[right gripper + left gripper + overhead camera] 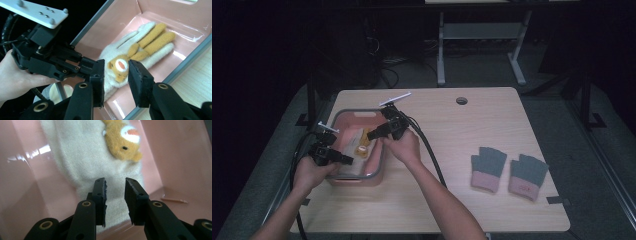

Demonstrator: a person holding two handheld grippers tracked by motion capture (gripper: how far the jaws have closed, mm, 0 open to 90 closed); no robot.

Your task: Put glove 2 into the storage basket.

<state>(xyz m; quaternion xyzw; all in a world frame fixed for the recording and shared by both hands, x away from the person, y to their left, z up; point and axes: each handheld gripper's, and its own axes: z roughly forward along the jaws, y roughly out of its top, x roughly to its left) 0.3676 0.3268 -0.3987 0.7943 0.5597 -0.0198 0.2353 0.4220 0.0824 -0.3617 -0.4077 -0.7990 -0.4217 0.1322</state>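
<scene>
The left gripper has its jaws down inside a pink tub. The jaws have a small gap between them. They sit right over the cuff end of a cream glove, and some of the soft cloth shows in the gap. I cannot tell if the jaws pinch the cloth or just hang over it. They are as close together as they get.

The glove lies flat on the bottom of the tub. It has a little brown bear face sewn on it. In the right gripper view the glove has some yellow-brown fingers and some cream ones, and they point to the far end of the tub.

The right gripper hangs above the tub with its jaws apart. Nothing is between them. The bear face shows in the gap, lower down. The left gripper is just beside it, held by a hand.

From the high view, the tub sits at the left side of the tabletop. Two grey gloves with pink cuffs lie well apart from it on the right side.
</scene>
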